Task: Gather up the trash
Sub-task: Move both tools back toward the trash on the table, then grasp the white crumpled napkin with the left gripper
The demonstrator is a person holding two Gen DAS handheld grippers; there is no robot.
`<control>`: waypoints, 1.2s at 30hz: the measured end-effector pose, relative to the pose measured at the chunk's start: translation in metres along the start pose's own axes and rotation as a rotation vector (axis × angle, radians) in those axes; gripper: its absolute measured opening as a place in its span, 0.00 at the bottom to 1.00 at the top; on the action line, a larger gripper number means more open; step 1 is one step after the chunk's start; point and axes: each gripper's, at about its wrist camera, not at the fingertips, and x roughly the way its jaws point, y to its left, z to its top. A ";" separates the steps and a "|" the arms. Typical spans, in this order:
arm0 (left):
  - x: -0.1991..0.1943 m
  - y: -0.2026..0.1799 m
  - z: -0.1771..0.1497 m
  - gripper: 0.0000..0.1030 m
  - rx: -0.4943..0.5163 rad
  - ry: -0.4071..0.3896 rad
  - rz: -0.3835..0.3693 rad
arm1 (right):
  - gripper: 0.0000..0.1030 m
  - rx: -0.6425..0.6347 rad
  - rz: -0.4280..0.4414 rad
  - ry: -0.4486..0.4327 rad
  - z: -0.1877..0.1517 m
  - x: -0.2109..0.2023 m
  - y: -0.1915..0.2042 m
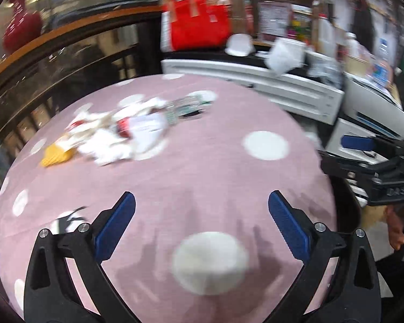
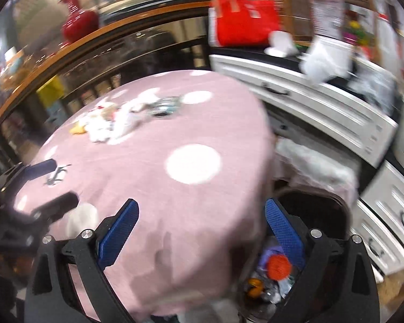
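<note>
The trash [image 1: 113,129] [image 2: 115,123] lies in a heap on the far left part of the tabletop [image 1: 202,167] [image 2: 153,188]: crumpled white paper, a yellow scrap at its left end and a crushed clear bottle [image 1: 188,105] [image 2: 165,106] at its right end. The tabletop has a pink cloth with white dots. The left tongs [image 1: 201,204] hang above its near part, open and holding nothing. The right tongs [image 2: 201,211] are open and empty too, over the tabletop's near right edge. Below that edge stands a dark bin [image 2: 320,210] with an orange lid and other waste in it. White drawers [image 1: 282,88] [image 2: 323,107] stand beyond on the right, with a red bag [image 1: 199,24] [image 2: 245,18] on top.
</note>
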 end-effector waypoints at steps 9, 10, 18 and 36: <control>0.035 0.103 0.019 0.94 -0.236 0.051 0.100 | 0.90 -0.104 0.073 0.040 0.035 0.042 0.061; 0.041 0.109 0.025 0.93 -0.243 0.049 0.117 | 0.90 -0.114 0.079 0.044 0.038 0.045 0.067; 0.112 0.136 0.058 0.77 -0.258 0.171 0.138 | 0.90 -0.186 0.076 0.058 0.050 0.058 0.090; 0.052 0.156 0.058 0.17 -0.278 0.000 0.156 | 0.79 -0.372 0.127 0.149 0.118 0.169 0.152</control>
